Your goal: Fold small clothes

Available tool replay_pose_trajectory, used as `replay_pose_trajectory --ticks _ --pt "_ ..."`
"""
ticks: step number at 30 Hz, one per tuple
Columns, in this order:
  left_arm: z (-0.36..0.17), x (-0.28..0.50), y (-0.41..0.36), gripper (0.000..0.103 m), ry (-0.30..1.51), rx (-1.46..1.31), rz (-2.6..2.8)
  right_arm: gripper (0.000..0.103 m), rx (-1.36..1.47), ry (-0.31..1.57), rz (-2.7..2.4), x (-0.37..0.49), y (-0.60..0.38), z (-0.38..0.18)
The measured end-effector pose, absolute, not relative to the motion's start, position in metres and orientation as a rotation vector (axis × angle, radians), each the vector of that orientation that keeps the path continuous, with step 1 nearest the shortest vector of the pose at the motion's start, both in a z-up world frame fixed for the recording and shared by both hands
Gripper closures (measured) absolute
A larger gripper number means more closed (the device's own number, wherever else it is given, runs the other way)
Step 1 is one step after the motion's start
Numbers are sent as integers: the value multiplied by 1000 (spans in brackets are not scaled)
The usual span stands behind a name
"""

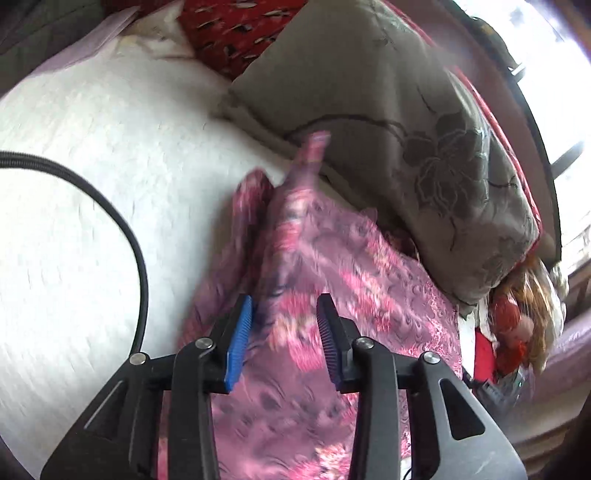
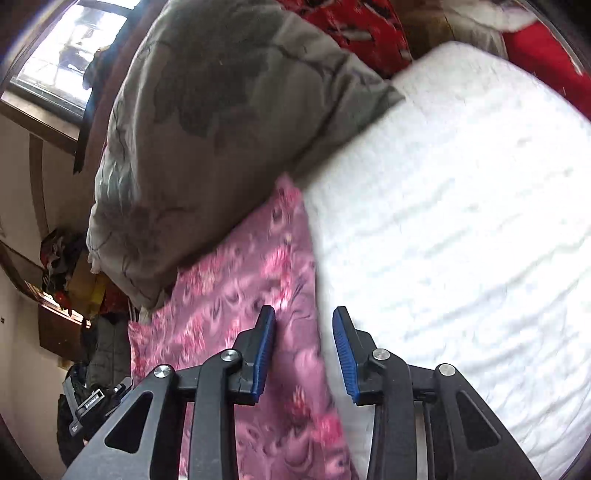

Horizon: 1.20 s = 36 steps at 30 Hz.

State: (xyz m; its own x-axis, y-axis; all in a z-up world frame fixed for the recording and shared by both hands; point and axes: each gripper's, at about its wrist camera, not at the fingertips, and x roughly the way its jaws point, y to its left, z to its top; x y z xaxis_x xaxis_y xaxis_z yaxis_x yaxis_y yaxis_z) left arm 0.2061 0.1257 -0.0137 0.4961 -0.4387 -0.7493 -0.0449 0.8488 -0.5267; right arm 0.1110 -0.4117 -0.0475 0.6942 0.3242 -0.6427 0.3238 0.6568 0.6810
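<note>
1. Pink floral garment [image 1: 317, 258]: lies on the white bed cover [image 1: 110, 184], its far side running along and partly under the edge of the grey flowered quilt [image 1: 388, 122]. In the left wrist view it is bunched, with a raised ridge or sleeve-like strip pointing away from the camera; in the right wrist view [image 2: 236, 288] it lies flatter, with one long straight edge against the white cover. Both views are motion-blurred, so fine detail is unreliable.

2. Handling, judged: thin woven or crepe cloth, light, fully limp, no stiffness to hold a crease unaided. It probably slides easily over the cover and drapes as soon as it is lifted. Not fragile. The textured surface should give the ribbed pads fair grip.

3. Where to take hold, judged: at edges or corners, one layer pinched near a hem, not mid-panel, where a pinch gathers several layers. The straight edge in the right view is the cleanest candidate.

4. Left tongs [image 1: 284, 336]: spread, pads apart above the cloth, nothing pinched.

5. Right tongs [image 2: 304, 349]: spread, straddling the garment's edge where pink meets white; no cloth pinched.

6. Surroundings: black cable [image 1: 122, 229] looping over the cover at left; red patterned bedding [image 1: 236, 33] beyond the quilt; window [image 2: 70, 48] and cluttered clothes at the room's side.
</note>
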Motion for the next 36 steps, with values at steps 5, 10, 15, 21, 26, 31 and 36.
replay_pose_trajectory --ticks 5,10,15,21,26,31,36 --pt "-34 195 110 79 1002 -477 -189 99 816 696 -8 93 -401 -19" --pt "-22 204 131 80 1008 -538 -206 97 689 916 -109 94 -405 -34" --pt "16 193 170 69 870 -574 -191 67 828 807 -80 57 -407 -19" --pt "8 197 159 48 911 -478 -196 75 801 895 -62 48 -379 -36" --pt "-32 213 139 57 1085 -208 43 100 751 826 -103 38 -375 -20" --pt "-16 211 155 58 1024 -342 -6 90 671 934 -193 46 -373 -21" --pt "18 200 127 42 847 -321 -126 72 537 798 -167 73 -353 27"
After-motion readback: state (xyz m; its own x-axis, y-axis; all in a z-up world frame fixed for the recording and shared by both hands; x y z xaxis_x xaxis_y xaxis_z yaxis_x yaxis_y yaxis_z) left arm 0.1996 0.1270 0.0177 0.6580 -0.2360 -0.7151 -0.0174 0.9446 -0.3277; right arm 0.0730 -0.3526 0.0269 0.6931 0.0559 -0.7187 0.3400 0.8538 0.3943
